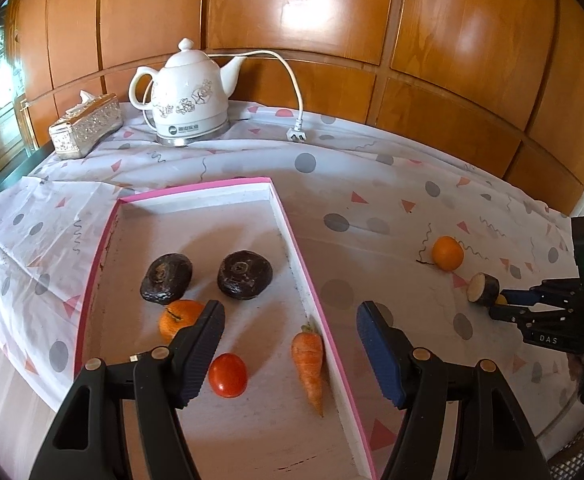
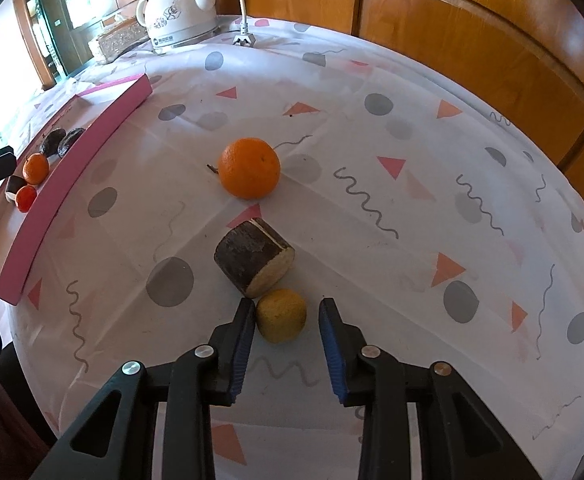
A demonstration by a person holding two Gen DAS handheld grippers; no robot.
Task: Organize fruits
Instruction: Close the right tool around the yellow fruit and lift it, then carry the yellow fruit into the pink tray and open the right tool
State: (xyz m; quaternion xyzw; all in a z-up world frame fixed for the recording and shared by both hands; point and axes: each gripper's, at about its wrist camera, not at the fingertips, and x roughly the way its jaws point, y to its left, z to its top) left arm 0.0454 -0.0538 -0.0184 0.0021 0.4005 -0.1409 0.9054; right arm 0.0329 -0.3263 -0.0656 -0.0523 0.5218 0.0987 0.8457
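Note:
A pink-rimmed white tray (image 1: 292, 224) holds two dark round fruits (image 1: 245, 275), a small orange (image 1: 180, 318), a red tomato (image 1: 228, 375) and a carrot (image 1: 309, 360). My left gripper (image 1: 290, 354) is open and empty above the tray's right rim. In the right wrist view an orange (image 2: 249, 168), a dark cut piece with a pale face (image 2: 254, 262) and a small yellow fruit (image 2: 281, 315) lie on the tablecloth. My right gripper (image 2: 287, 344) is open, its fingers on either side of the yellow fruit; the left pad (image 2: 246, 340) touches it.
A white kettle (image 1: 190, 98) with its loose cord and plug (image 1: 296, 135) stands at the back. A silver tissue box (image 1: 86, 126) is at the back left. Wooden panelling runs behind the table. The tray also shows at the left of the right wrist view (image 2: 72, 184).

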